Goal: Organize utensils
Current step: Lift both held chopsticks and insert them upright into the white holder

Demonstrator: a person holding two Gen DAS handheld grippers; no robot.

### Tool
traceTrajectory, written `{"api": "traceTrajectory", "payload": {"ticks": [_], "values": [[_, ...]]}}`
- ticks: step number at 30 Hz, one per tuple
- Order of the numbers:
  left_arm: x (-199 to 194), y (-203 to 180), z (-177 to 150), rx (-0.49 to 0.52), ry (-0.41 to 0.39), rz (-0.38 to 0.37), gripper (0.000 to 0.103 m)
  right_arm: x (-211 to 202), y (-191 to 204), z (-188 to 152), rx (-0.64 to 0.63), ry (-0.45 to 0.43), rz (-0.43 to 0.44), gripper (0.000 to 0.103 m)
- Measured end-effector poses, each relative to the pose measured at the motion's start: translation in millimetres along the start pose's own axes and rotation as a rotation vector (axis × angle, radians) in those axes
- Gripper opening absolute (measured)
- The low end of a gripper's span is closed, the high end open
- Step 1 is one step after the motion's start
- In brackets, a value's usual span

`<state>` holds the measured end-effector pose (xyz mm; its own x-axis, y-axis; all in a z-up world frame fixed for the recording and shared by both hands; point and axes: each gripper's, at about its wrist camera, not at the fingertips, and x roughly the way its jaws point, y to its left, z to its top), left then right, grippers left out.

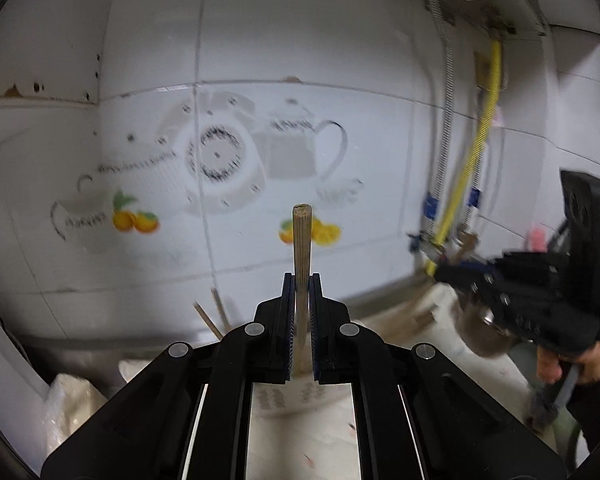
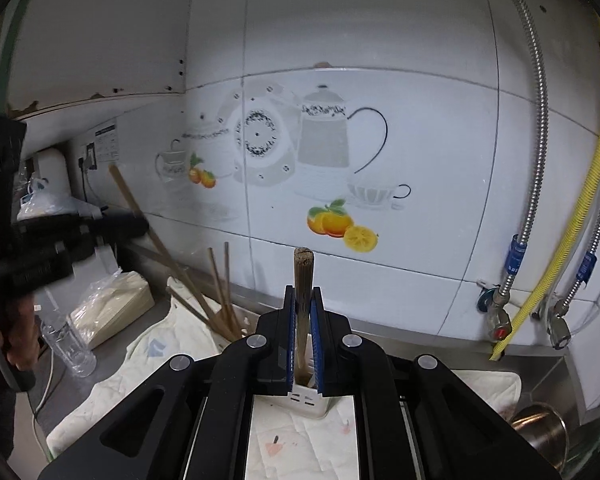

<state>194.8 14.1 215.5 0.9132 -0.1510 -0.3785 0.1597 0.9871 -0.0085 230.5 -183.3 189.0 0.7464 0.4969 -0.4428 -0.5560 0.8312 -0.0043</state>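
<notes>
The left gripper (image 1: 301, 280) is clamping a wooden chopstick (image 1: 302, 240) upright between its pads. The right gripper (image 2: 303, 294) is pinching a darker chopstick (image 2: 303, 276), its lower end standing in the white holder (image 2: 308, 402) on the cloth-covered counter (image 2: 172, 344). More chopsticks (image 2: 220, 292) are leaning left of that holder.

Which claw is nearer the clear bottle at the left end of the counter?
Left. The left claw, shut on a chopstick, hangs above the clear bottle. The right claw, gripping a second chopstick, is well off to the bottle's right, over the white holder.
</notes>
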Motion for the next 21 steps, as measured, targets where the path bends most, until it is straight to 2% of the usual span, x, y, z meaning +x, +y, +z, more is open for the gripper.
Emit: {"api": "traceTrajectory", "payload": {"ticks": [5,12,21], "values": [[28,14,-5,-0.042,0.035,0.022,0.006,20,-2,-3,-0.01,0.038,-0.018,0.007],[70,34,-36,-0.107,0.135,0.028,0.006,42,-5,-14,0.001,0.087,-0.001,0.007],[93,39,-59,-0.126,0.209,0.017,0.006,67,-2,-26,0.002,0.146,0.008,0.007]]}}
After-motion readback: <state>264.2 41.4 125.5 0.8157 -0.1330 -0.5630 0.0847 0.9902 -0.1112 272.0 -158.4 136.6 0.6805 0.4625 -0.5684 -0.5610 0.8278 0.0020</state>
